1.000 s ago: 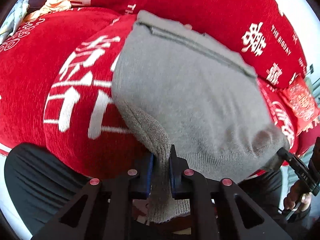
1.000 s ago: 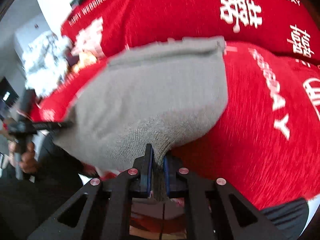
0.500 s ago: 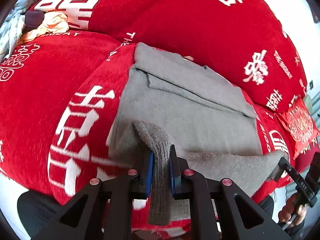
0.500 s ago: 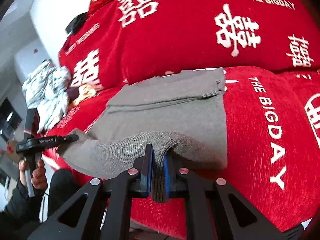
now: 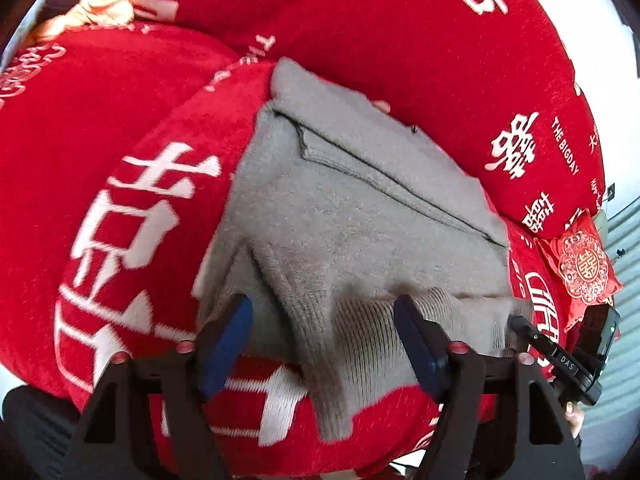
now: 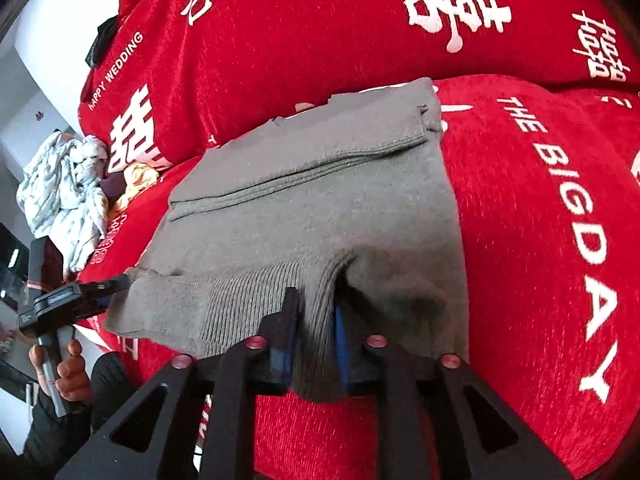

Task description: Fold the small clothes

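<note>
Both grippers hovered at the near edge of the grey knit garment [image 5: 360,216] on the red cushion [image 5: 100,128]. Left gripper [image 5: 324,340] had just been opening, jaws wide, ribbed hem lying loose between. Right gripper [image 6: 316,344], at three o'clock of it, was parting, hem still between its pads.
</note>
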Motion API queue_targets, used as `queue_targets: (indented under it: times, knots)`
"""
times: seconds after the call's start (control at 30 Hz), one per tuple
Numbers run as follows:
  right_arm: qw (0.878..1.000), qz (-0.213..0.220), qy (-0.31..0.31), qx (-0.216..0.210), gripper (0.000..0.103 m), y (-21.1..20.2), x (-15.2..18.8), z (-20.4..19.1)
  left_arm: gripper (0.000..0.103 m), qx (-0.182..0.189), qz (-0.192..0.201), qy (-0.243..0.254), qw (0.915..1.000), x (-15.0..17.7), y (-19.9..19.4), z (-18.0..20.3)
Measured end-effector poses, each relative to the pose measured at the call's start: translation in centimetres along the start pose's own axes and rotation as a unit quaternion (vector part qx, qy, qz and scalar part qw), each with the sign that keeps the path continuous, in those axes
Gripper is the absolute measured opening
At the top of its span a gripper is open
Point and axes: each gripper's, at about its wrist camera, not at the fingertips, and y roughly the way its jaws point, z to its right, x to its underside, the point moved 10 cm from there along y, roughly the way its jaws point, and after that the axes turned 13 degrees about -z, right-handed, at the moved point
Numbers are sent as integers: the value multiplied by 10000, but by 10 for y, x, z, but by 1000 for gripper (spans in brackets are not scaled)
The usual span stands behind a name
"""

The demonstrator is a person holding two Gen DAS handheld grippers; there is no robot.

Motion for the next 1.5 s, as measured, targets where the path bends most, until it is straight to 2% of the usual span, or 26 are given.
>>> queue_targets:
  times: [0.07, 0.1, 0.23, 0.4, 0.43, 0.47, 0.5, 0.53, 0.57, 0.6, 0.67, 0.73, 0.83, 0.97, 1.5]
  knots:
    - [10000, 30, -24, -38, 46, -2, 5, 0, 74, -111, 23, 100, 9999, 10, -4, 1]
    - [10000, 53, -33, -65, 49, -3, 6, -2, 74, -151, 12, 95, 9998, 14, -3, 1]
    - [9999, 56, -34, -146, 51, -2, 11, -3, 74, -122, -213, 62, 9997, 30, 11, 9]
    - [9995, 14, 32, -303, 51, 1, 7, -3, 71, -183, -279, -7, 9994, 32, 22, 16]
    - [9994, -17, 15, -333, 50, 2, 6, -4, 53, -162, -294, -55, 9994, 32, 23, 16]
    - [9992, -59, -72, -385, 42, 3, 6, -7, 38, -129, -368, -83, 9992, 32, 26, 16]
    - [9990, -101, -166, -393, 34, 5, 7, -10, 36, -103, -429, -115, 9990, 33, 27, 16]
    - [9989, -143, -272, -353, 21, 6, 8, -13, 34, -93, -440, -146, 9989, 34, 27, 16]
    - [9987, -145, -400, -264, 18, 6, 9, -15, 14, -103, -428, -135, 9989, 35, 26, 17]
    - [9985, -134, -473, -222, 16, 6, 9, -17, 9, -108, -437, -94, 9989, 36, 25, 19]
    - [9981, -91, -569, -231, 13, 0, 10, -22, 7, -88, -354, 13, 9993, 36, 16, 25]
    - [9973, 7, -643, -358, 12, -12, 7, -26, 8, -68, -94, 172, 9998, 32, 0, 35]
    - [9954, 284, -759, -503, 11, -35, -3, -36, 8, -99, 128, 264, 9995, 21, -15, 42]
    - [9939, 612, -717, -580, 11, -57, -23, -42, 7, -119, 237, 229, 9994, 0, -22, 40]
    - [9951, 914, -224, -309, 11, -60, -91, -39, 7, -240, 580, 313, 9975, -85, -31, 61]
